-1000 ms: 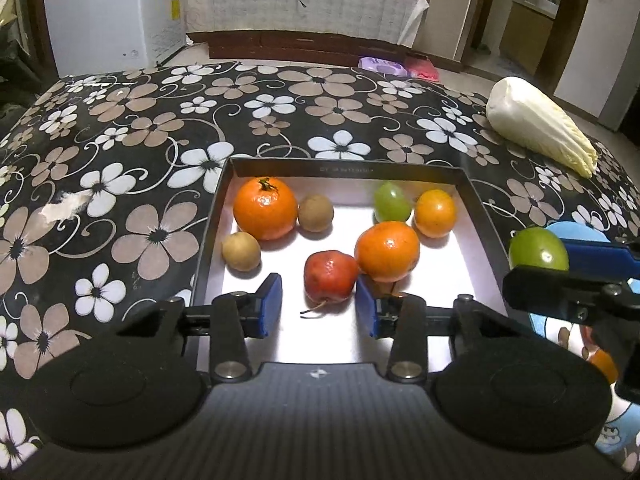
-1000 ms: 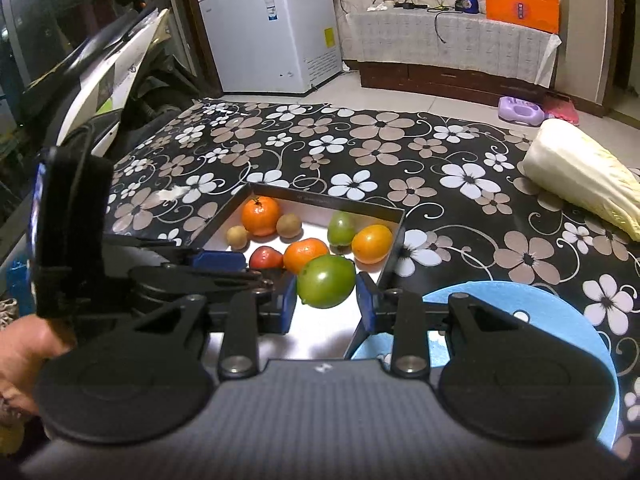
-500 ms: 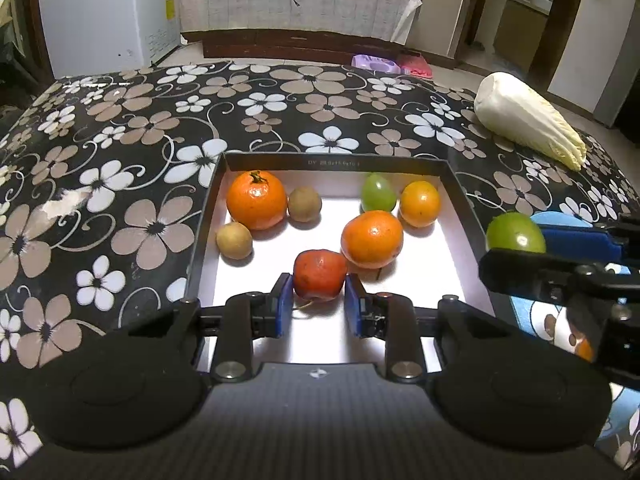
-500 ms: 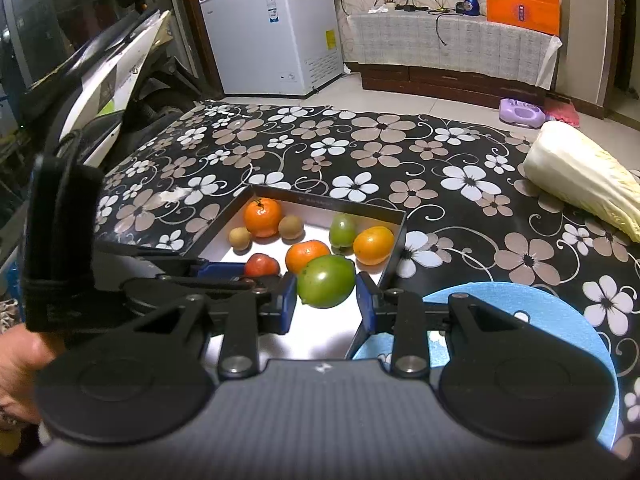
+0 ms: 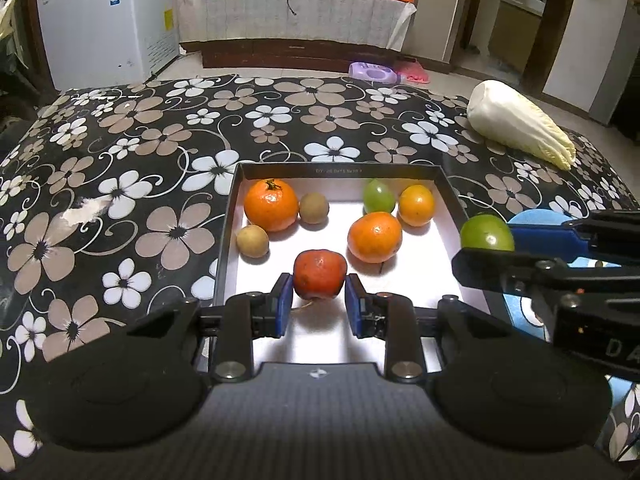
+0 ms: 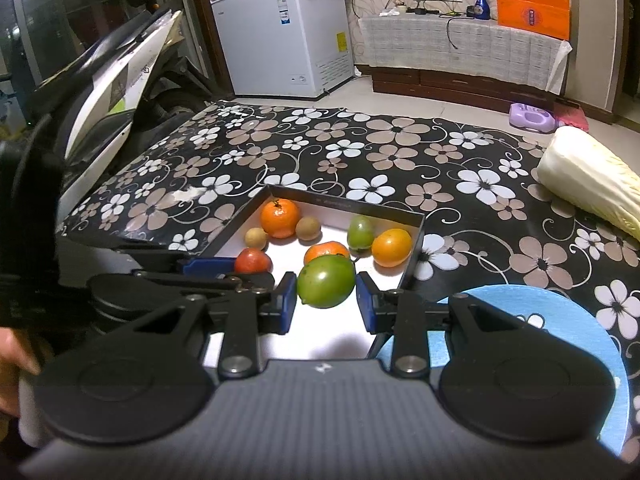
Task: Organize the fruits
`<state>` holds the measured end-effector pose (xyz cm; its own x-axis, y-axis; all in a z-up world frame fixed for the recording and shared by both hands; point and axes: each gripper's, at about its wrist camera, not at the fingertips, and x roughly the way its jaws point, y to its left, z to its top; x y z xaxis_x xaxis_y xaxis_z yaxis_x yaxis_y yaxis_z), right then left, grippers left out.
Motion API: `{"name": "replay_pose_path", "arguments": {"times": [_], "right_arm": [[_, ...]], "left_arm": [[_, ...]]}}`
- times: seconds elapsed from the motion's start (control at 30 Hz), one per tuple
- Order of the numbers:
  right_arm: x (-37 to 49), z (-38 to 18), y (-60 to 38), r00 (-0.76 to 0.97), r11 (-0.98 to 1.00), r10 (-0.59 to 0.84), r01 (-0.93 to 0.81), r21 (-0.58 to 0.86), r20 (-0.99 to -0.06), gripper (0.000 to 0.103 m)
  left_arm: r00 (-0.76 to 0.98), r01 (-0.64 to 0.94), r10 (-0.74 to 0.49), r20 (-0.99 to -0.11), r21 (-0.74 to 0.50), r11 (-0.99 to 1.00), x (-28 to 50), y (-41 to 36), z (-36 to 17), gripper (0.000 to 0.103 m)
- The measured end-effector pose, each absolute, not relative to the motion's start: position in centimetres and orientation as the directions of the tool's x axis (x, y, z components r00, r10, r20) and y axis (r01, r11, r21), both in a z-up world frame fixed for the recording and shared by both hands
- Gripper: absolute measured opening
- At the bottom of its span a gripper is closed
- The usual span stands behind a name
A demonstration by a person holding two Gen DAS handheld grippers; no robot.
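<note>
Left wrist view: my left tongs [image 5: 319, 302] clamped on red fruit [image 5: 319, 274] over tray [image 5: 454, 194]; right tongs [image 6: 326, 302] gripping green fruit [image 6: 326, 282], blue plate [image 6: 560, 312] right of both.

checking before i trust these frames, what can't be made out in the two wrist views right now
- Blue plate: right wrist view, near part hidden by the right gripper body; what lies on it cannot be told.
- Box: left wrist view, near wall hidden behind the left gripper.
- Print on the box's far wall: too small to read.
- Red fruit: underside hidden, so whether it is lifted is unclear.
- Green fruit: left wrist view, lower half hidden by a finger.
</note>
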<state>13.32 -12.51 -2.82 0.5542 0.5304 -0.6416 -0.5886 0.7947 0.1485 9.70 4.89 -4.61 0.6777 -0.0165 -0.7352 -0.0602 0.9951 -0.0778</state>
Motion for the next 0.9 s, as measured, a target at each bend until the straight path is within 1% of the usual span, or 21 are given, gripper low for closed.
{"name": "replay_pose_path", "arguments": {"times": [0.9], "right_arm": [[13.18,-2.78,-12.23,0.554,0.792,0.535,-0.592,0.15,-0.637,0.035]], "left_arm": [[0.677,-0.025,-0.029,-0.736,-0.062,0.998,9.01,4.04,-4.53,0.033]]}}
